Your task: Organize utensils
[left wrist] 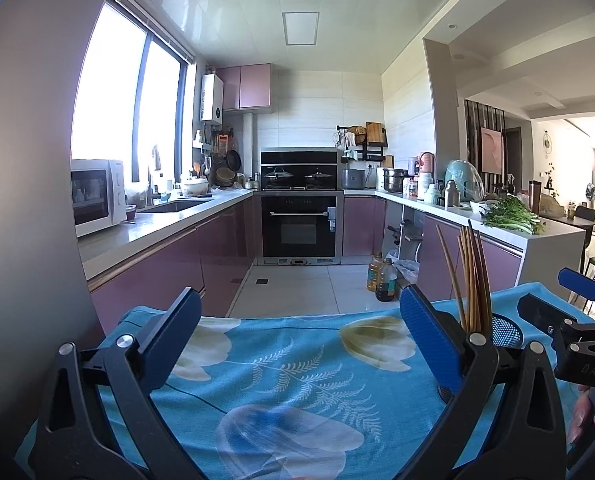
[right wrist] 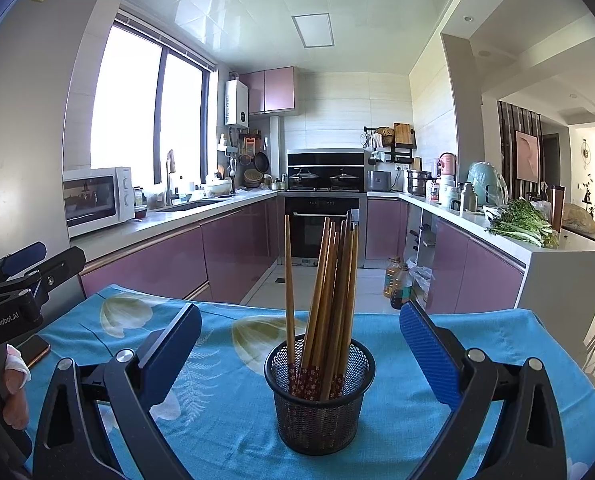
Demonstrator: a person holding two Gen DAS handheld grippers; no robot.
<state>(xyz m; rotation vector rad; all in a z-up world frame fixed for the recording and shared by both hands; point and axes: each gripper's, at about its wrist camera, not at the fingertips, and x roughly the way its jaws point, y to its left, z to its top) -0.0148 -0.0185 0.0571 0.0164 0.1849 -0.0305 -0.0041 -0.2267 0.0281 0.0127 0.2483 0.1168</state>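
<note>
i have both the left tongs (left wrist: 297, 332) and right tongs (right wrist: 299, 340) spread wide, gripping nothing. the chopsticks (right wrist: 329, 292) stand in the mesh holder (right wrist: 319, 412) on the bench (right wrist: 233, 432), between my right tongs' fingers.

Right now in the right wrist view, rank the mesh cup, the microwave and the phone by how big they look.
1. mesh cup, nearest the camera
2. microwave
3. phone, partly hidden
</note>
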